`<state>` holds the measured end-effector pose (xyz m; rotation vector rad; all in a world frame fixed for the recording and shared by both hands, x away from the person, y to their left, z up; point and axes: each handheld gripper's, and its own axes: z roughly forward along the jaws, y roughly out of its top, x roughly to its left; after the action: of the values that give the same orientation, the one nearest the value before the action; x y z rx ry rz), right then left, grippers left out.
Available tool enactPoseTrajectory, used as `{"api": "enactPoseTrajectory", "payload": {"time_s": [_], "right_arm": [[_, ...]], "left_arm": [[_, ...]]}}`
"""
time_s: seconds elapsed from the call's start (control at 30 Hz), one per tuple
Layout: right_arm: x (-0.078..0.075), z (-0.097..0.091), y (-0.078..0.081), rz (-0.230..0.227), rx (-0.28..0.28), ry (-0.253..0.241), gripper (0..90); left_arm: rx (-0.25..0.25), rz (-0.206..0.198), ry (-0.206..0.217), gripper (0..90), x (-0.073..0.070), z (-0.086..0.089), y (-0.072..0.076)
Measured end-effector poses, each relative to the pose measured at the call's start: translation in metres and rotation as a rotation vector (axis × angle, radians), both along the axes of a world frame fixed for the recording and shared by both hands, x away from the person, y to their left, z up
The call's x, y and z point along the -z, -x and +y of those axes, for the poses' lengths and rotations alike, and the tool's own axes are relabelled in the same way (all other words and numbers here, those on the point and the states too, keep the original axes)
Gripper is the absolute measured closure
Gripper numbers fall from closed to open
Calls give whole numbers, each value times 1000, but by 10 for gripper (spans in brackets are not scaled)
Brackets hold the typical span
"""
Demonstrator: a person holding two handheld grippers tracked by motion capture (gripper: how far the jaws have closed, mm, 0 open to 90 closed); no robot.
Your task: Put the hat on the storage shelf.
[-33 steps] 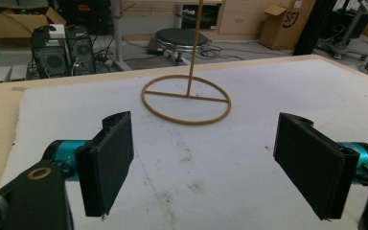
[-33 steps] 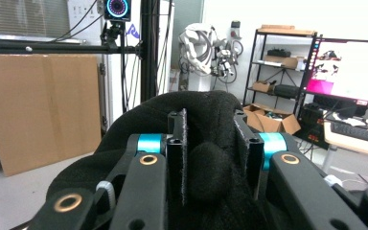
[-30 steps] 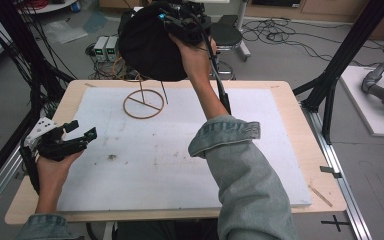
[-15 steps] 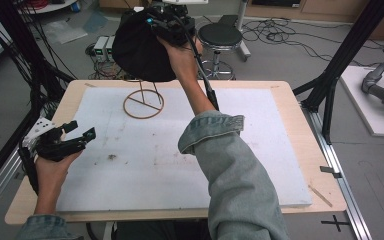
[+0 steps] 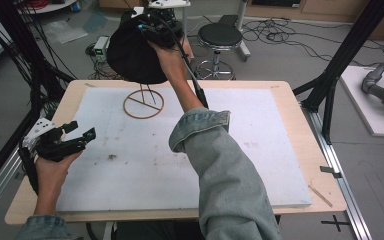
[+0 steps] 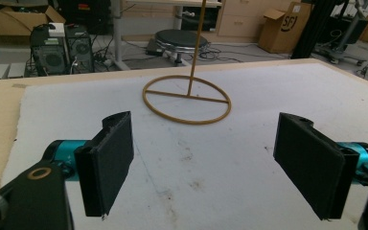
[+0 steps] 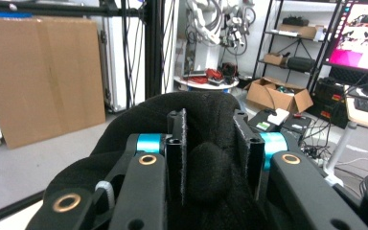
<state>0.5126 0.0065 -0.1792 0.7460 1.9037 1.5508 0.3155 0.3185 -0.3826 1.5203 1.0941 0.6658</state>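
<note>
1. The right gripper is clenched on a black hat; in the right gripper view a fold of the hat's fabric sits squeezed between the two jaws
2. The hat hangs in the air above the wooden stand, over the far edge of the table, and it does not rest on the stand
3. Compared with one second ago, the hat and the right hand have shifted toward the left of the high view, so the hat is now more directly over the ring of the stand; it was more to the right of the ring before
4. The sleeve of the right arm has followed the same way, and the grip on the hat looks unchanged
5. The left gripper is released, with its jaws wide apart and nothing between them; it is held by the left hand well apart from the stand, at the near left side
6. The left gripper has stayed at the same place as before
7. The stand itself has not moved on the white mat
</note>
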Motion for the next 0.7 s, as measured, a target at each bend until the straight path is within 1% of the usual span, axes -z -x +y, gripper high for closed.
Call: {"api": "enactPoseTrajectory", "payload": {"time_s": [0.07, 0.13, 0.37, 0.4, 0.57, 0.6, 0.7], "right_arm": [[4, 5, -3, 14, -5, 6, 718], [6, 9, -5, 15, -6, 17, 717], [16, 20, -12, 45, 3, 40, 710], [18, 22, -13, 45, 5, 47, 710], [22, 27, -17, 54, 10, 52, 707], [24, 30, -19, 53, 12, 65, 706], [27, 33, -21, 58, 17, 77, 705]], "left_arm": [[-1, -1, 1, 219, 0, 0, 0], [-2, 1, 0, 219, 0, 1, 0], [2, 3, -4, 219, 1, 0, -1], [0, 3, 1, 219, 1, 0, -1], [-2, 2, 1, 219, 1, 1, -1], [-1, 2, 1, 219, 1, 1, -1], [-2, 4, 2, 218, 1, 1, 0]]}}
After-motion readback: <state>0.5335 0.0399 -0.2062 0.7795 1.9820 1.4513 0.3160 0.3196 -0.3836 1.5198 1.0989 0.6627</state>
